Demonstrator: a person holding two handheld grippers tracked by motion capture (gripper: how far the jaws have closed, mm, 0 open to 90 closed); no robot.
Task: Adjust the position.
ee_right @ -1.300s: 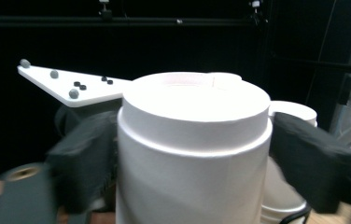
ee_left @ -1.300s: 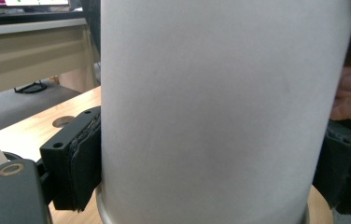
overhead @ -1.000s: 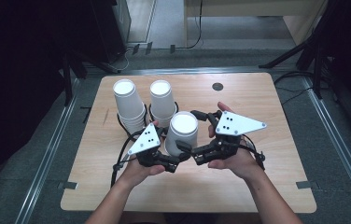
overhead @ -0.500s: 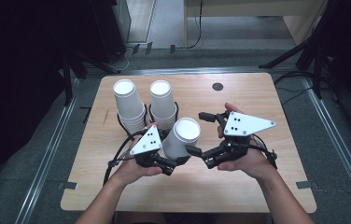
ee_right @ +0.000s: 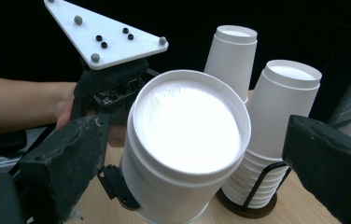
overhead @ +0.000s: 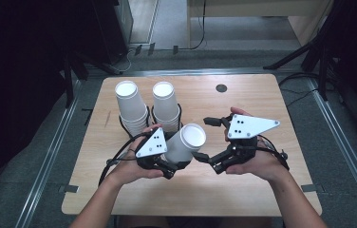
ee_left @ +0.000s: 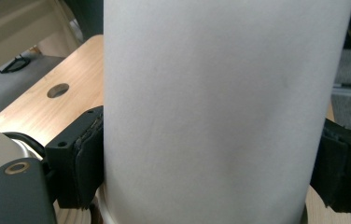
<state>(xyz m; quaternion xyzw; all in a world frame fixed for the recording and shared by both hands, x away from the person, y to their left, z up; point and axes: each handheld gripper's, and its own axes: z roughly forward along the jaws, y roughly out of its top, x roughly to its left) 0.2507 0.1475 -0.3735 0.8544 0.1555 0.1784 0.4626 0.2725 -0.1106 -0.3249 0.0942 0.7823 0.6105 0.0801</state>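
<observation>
My left gripper (overhead: 174, 160) is shut on a white paper cup (overhead: 184, 142), which it holds tilted with the mouth toward the right. In the left gripper view the cup's wall (ee_left: 211, 107) sits tight between both black pads (ee_left: 87, 158). My right gripper (overhead: 208, 140) stands open just right of the cup's rim, apart from it. Its jaws have just been opening and press on nothing. In the right gripper view the cup's open mouth (ee_right: 187, 126) faces me between the wide jaws of my right gripper (ee_right: 201, 158), with the left gripper's white plate (ee_right: 103, 35) behind it.
Two stacks of white paper cups (overhead: 131, 107) (overhead: 165, 104) stand in black wire holders at the back left of the wooden table (overhead: 243, 199). A small round hole (overhead: 221, 88) lies at the table's back. Black cables trail near the left hand.
The held cup has tipped over toward the right. My right gripper has drawn a little to the right, away from the cup, and its jaws stand wider.
</observation>
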